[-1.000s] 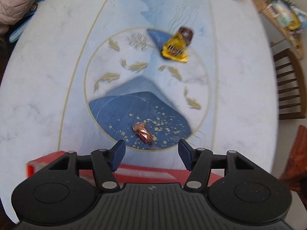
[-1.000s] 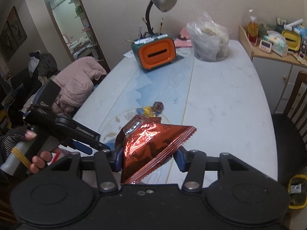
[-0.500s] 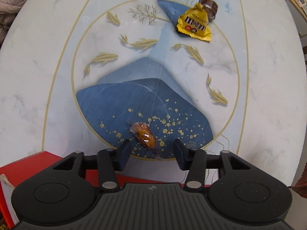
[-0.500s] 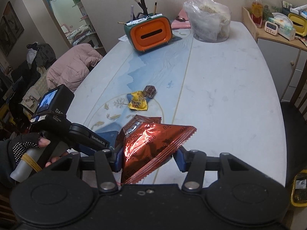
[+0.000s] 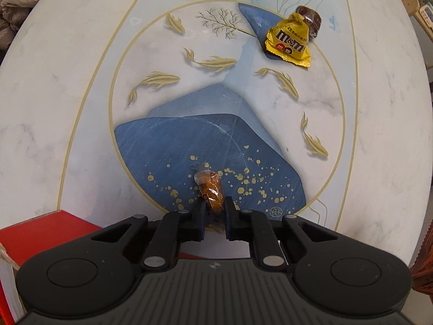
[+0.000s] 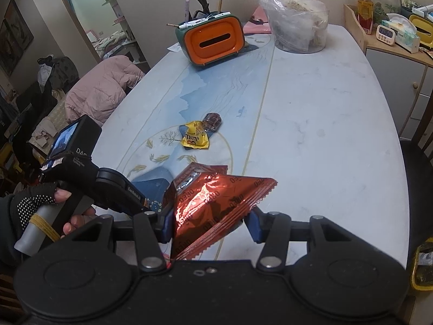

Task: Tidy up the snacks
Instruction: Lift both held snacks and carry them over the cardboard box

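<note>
The left gripper (image 5: 214,208) points straight down, fingers clenched on a small amber-wrapped candy (image 5: 210,189) at the near end of the counter (image 6: 324,108). The right gripper (image 6: 209,220) grips a red Oreo packet (image 6: 216,205) above it. Farther off lies a yellow M&M's bag (image 5: 289,42).

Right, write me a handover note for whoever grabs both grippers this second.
Left gripper: pointing down at the table, shut on the small orange wrapped candy, not lifted yet.
Right gripper: shut on the red Oreo packet, held above the table.
On the table: yellow M&M's bag with a brown wrapped sweet touching its far end. A red box sits at the near left edge.
Done: two snacks gripped. Left: place both, then collect the last two.
</note>
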`<state>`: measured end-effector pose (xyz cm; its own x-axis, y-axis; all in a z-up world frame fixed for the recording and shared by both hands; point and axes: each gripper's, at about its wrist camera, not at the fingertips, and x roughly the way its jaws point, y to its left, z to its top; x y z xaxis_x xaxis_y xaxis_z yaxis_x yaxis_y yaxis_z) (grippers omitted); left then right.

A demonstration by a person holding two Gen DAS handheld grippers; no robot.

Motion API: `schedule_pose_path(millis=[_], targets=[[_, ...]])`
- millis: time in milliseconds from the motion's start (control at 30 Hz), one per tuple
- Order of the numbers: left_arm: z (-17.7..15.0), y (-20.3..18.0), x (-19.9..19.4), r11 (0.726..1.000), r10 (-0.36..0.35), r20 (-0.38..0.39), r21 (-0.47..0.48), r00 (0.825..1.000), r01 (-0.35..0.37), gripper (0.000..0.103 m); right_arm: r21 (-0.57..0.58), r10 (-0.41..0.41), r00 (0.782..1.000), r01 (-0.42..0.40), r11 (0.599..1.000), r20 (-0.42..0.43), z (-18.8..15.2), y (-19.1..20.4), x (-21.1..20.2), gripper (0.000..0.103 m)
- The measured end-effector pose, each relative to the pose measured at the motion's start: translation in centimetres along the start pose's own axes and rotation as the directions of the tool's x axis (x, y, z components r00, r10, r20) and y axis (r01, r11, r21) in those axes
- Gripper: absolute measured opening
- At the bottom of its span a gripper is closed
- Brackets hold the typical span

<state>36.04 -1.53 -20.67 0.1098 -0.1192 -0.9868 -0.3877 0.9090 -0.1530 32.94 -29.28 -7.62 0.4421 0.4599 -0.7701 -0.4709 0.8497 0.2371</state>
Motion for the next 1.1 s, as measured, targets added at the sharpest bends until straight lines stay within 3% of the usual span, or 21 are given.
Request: schedule_pose_path(millis=[200, 467, 900, 1100], targets=[[-1.2, 0.9, -3.2, 0.997, -0.073, 0.048, 0.008, 0.996, 0.073, 0.013, 0.006, -0.005, 1.0, 0.005, 1.0, 0.024, -0.2, 0.7, -1.3, 0.05], [-4.0, 1.3, -9.9, 0.984, -0.17, 0.132, 0.073, 0.977, 0.161, 0.013, -0.015, 0.001, 0.997, 0.0, 1.0, 0.08, -0.5, 3.4, -4.6, 0.05], [-9.6, 4.8, -19.7, 0.954, -0.286, 0.246, 0.167, 0.926, 0.25, 0.013, -0.061, 0.007, 0.986, 0.004, 0.998, 0.167, -2.0, 9.7, -10.8, 0.05], [-11.9, 6.4, -23.8, 0.933, -0.348, 0.304, 0.207, 0.887, 0.295, 0.013, -0.064, 0.008, 0.976, 0.006, 0.998, 0.217, -2.9, 11.9, -13.8, 0.05]])
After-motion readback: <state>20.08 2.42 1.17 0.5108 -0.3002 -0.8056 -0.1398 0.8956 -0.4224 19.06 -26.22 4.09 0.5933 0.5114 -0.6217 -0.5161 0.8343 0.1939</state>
